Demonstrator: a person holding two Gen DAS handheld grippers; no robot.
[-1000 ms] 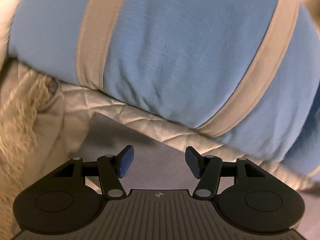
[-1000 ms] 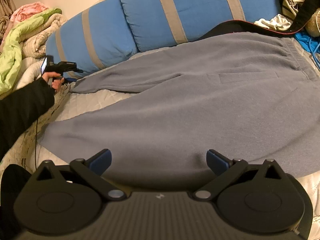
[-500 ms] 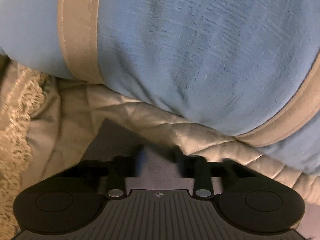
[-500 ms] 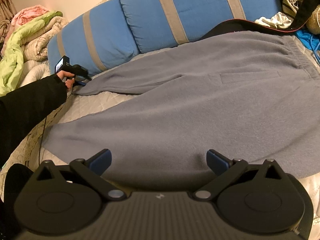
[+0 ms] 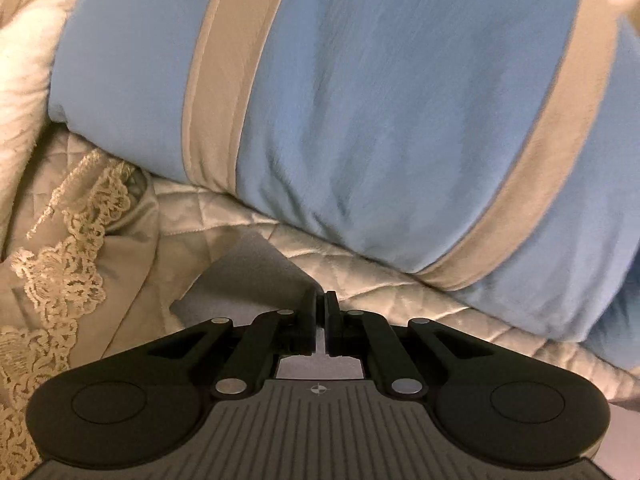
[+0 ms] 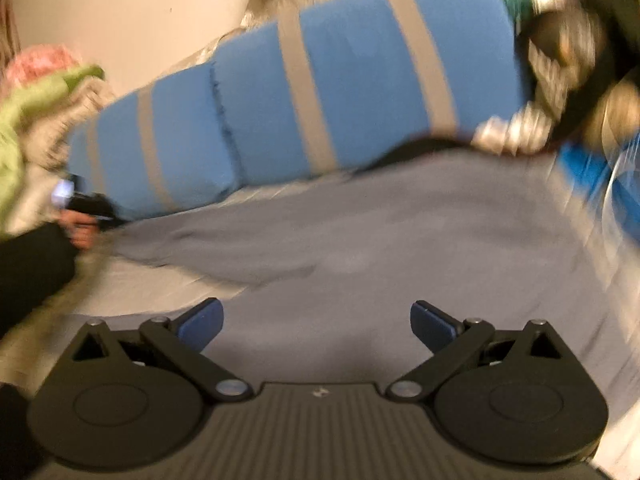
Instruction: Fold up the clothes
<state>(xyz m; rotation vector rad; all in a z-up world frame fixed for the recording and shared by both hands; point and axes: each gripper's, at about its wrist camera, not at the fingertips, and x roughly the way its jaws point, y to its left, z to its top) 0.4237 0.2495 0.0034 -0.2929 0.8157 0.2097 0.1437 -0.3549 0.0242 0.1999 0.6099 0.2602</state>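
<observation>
At the far left of the left wrist frame lay cream lace-edged bedding (image 5: 60, 264), and beside it the quilted cream bedspread (image 5: 248, 220) of the bed. In the lower middle, the left tool (image 5: 321, 312) had its two fingers pressed almost together on the corner of the grey fleece trousers (image 5: 248, 276) — the leg end, by the look of it. Above, filling the frame to the right, sat the long blue bolster pillow with beige bands (image 5: 380, 120).

In the blurred right wrist frame, a pile of green and pink blankets (image 6: 24, 112) sat at the upper left, with the person's black sleeve (image 6: 32, 268) below it. The same trousers (image 6: 360, 264) lay spread flat across the middle of the bed, waist toward the right edge of the frame. The right tool (image 6: 316, 322) stood wide open at the bottom over the cloth, holding nothing.

The risks, as I judged them: the left tool held only a thin corner, so a quick pull could slip the fleece free; and with the right side unpinned, dragging the leg across could bunch the cloth — or snag it against the bolster.
</observation>
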